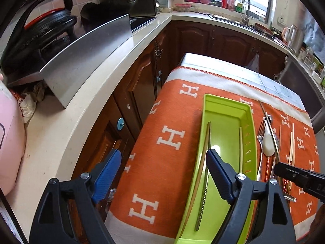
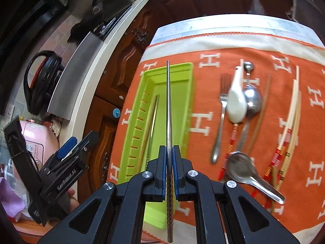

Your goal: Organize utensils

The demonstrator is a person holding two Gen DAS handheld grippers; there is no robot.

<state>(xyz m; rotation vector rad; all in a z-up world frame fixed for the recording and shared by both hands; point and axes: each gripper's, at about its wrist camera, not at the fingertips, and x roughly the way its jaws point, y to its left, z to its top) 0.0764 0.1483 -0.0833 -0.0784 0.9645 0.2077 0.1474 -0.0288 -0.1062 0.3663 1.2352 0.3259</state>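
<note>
Fingers of the right gripper (image 2: 169, 167) are clenched on a metal chopstick (image 2: 168, 109), which points straight ahead over the green tray (image 2: 183, 93). Left gripper (image 1: 162, 169) fingers are spread wide with nothing between them; it hangs above the tray's near end, partly over the tray's left edge.

Tray lies on the orange cloth (image 1: 162, 109). Inside the tray: a metal chopstick (image 1: 204, 174) and a wooden chopstick (image 1: 198, 172) along the left wall, touching or nearly so; another pale stick (image 1: 241, 148) along the slotted right wall.

Right of the tray, on the cloth: fork (image 2: 220, 118), white spoon (image 2: 236, 99), two metal spoons (image 2: 250, 99), more chopsticks (image 2: 292, 113). These are apart from the tray.
</note>
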